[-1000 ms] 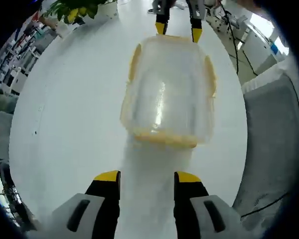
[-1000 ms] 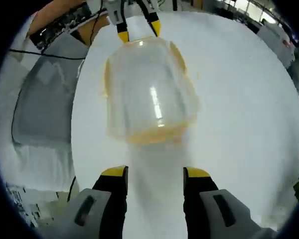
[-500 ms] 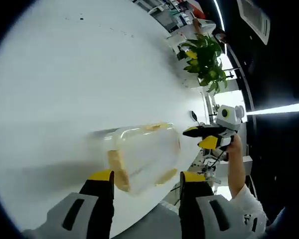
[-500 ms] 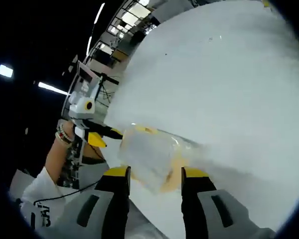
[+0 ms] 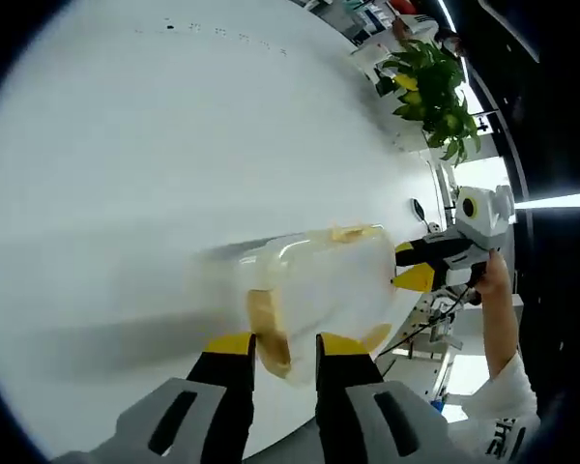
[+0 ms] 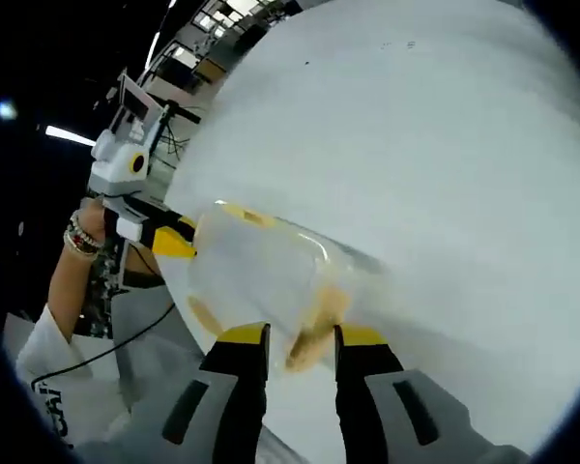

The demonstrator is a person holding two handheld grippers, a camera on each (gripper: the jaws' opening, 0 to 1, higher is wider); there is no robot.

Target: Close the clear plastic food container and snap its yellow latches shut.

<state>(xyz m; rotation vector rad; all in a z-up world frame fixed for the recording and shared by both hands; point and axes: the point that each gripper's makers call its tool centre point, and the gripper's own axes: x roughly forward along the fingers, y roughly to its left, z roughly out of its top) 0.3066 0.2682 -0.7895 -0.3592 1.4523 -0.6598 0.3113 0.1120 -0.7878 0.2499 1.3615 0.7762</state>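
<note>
Two grippers at opposite ends of one clear container (image 5: 319, 290), lying on a white table (image 5: 126, 145). In the left gripper view: left gripper (image 5: 284, 346) rising from 6 o'clock, yellow-tipped jaws drawn close together around a yellow latch (image 5: 268, 324) at the near end of the container; pinching or merely flanking, cannot tell, since the latch blurs into the clear wall. At 3 o'clock of that view, right gripper (image 5: 418, 263) against the far end of the container, its two yellow tips apart, one above the other, held by a hand (image 5: 491, 280) with a white sleeve (image 5: 507, 387) below it. Another latch (image 5: 353, 233) along the upper edge of the container, and a further yellow patch near 5 o'clock, partly lost behind the plastic. Potted plant (image 5: 430, 87) with yellow bits toward 1 o'clock, past the table edge. Container body smeared by motion blur, lid seam hard to make out.

In the right gripper view: right gripper (image 6: 300, 336) from 6 o'clock, jaws narrowed around a latch (image 6: 314, 333) at the near end of the container (image 6: 261, 280); contact unclear here as well. Left gripper (image 6: 169, 237) at 9 o'clock, touching the far end, one yellow tip plain and the other hidden behind the plastic. Hand (image 6: 82, 232) with a beaded bracelet (image 6: 72, 235), white sleeve (image 6: 39, 367) toward 8 o'clock, cut off by the edge. Table (image 6: 445, 145) across the upper right. Dark room with ceiling lights beyond, details unreadable.
</note>
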